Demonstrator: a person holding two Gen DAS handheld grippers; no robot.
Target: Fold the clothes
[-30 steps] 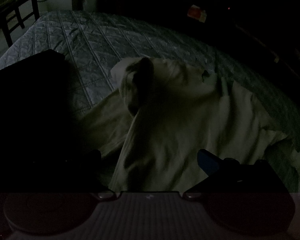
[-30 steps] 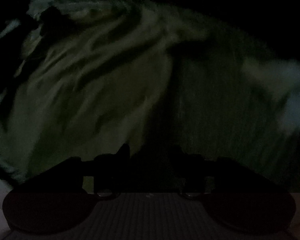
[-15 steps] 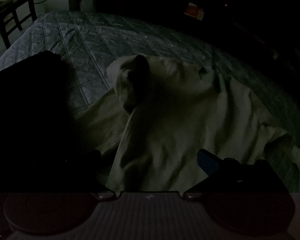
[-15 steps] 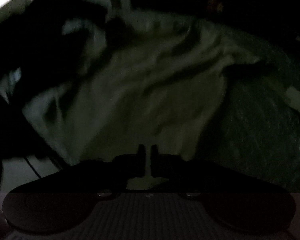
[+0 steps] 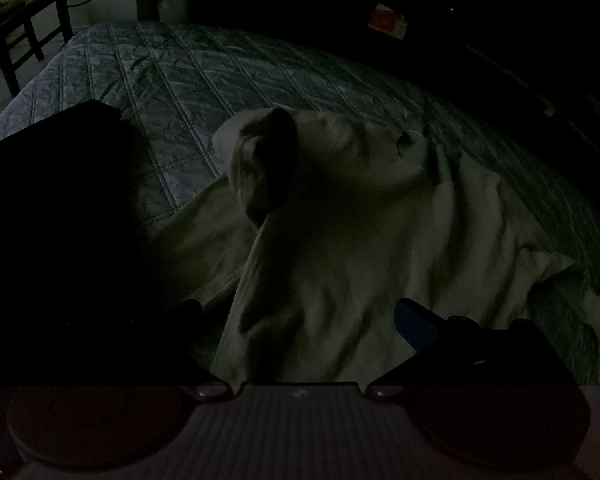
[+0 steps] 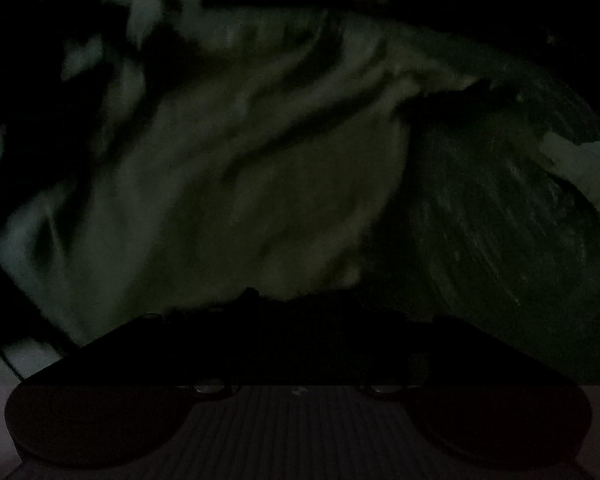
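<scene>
A pale crumpled garment (image 5: 340,240) lies on the quilted bedspread (image 5: 180,80), with a sleeve or hood bunched up at its far end. My left gripper (image 5: 300,316) hangs over the garment's near edge, open, with cloth lying loose between the wide-set fingers; the right finger has a blue pad (image 5: 412,320). In the right wrist view the same garment (image 6: 240,180) fills the left and middle. My right gripper (image 6: 296,308) is only a black outline at the garment's near hem. Its jaws are opening, and whether cloth sits between them is lost in the dark.
The room is very dim. A large black mass (image 5: 52,200) covers the left of the bed. A wooden chair (image 5: 20,20) stands beyond the far left corner. A white cloth (image 6: 580,160) lies at the right on the bedspread (image 6: 500,220).
The left view is almost the same. The right view has swung across the garment; its fingers, close together half a second ago, now merge into shadow.
</scene>
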